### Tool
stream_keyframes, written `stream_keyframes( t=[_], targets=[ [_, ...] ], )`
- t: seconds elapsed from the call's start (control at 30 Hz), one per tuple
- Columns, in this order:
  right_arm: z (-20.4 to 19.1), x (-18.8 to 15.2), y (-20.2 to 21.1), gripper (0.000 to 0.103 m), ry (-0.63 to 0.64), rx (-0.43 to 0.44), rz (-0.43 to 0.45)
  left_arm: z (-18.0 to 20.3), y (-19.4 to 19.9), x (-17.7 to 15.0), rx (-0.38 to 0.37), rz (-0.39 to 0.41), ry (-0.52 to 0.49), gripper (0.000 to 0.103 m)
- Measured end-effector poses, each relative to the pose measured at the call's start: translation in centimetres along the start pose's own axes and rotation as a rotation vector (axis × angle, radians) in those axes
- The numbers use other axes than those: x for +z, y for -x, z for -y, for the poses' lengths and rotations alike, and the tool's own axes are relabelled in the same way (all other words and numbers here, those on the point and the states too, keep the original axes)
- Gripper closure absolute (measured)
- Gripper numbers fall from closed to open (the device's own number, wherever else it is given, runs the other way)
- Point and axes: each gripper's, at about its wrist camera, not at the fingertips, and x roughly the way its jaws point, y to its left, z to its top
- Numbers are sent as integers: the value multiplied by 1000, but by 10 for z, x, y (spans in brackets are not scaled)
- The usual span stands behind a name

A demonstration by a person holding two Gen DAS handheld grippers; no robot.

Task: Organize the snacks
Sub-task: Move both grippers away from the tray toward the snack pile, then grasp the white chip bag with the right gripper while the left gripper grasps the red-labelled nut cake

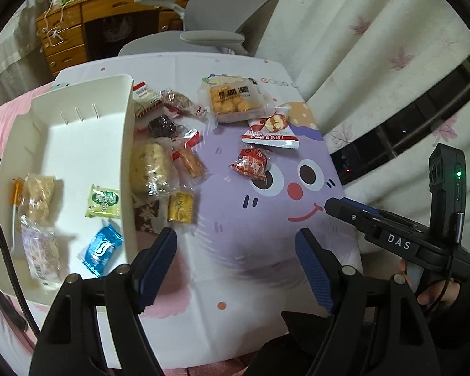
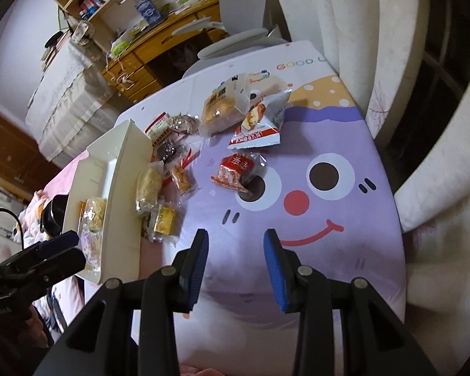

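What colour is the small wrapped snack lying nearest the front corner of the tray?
Blue with white markings, clearest in the left wrist view.

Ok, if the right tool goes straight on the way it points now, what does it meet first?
Probably the bare purple mat: the right tool stands open and empty. The red snack packet lies further along; depth is unclear.

White tray (image 1: pixel 78 100) holds four snacks; loose snacks (image 1: pixel 172 156) beside it; left gripper (image 1: pixel 236 241) empty, agape.

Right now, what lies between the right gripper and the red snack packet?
Only bare purple mat separates the right gripper from the red snack packet, in the right wrist view.
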Motion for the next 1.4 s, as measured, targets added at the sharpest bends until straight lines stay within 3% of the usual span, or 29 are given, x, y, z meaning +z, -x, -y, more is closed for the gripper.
stream_keyframes(
  t=[0.13,0.23,0.5,0.57,0.87,1.17,1.4],
  targets=[
    [14,12,-10,65,14,39,-33,10,-15,7,38,-19,28,26],
    [24,22,-14,58,-4,73,-38,16,-24,14,42,-43,45,23],
    [48,55,-38,52,-78,163,-74,32,-58,46,100,-85,14,22],
    [52,62,-44,51,-99,189,-83,36,-66,55,102,-83,2,17],
    [67,90,-84,45,-160,191,-112,47,-117,85,99,-82,-72,16],
    [75,109,-122,45,-210,202,-134,42,-166,91,59,-69,-109,16],
    [75,118,-140,45,-224,225,-143,42,-189,94,88,-59,-138,16]
  ],
)
